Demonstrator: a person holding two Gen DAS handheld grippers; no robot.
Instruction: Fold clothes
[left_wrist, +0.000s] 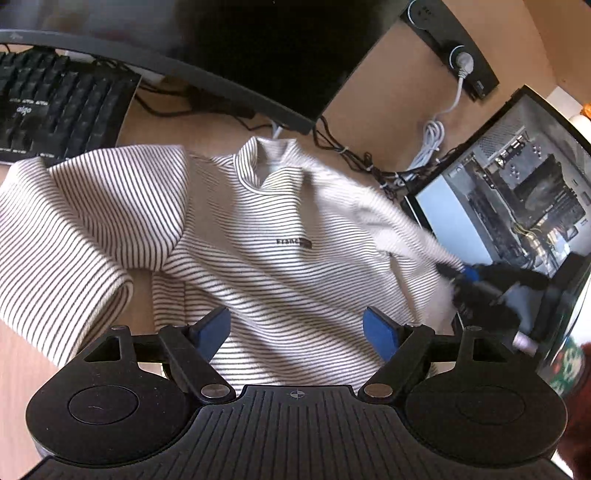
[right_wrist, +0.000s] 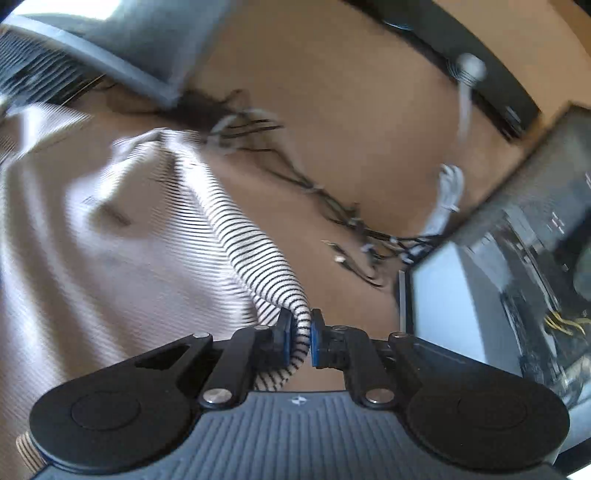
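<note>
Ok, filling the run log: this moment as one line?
left gripper: open, over striped knit sweater | right gripper: shut on sweater sleeve | wooden desk
</note>
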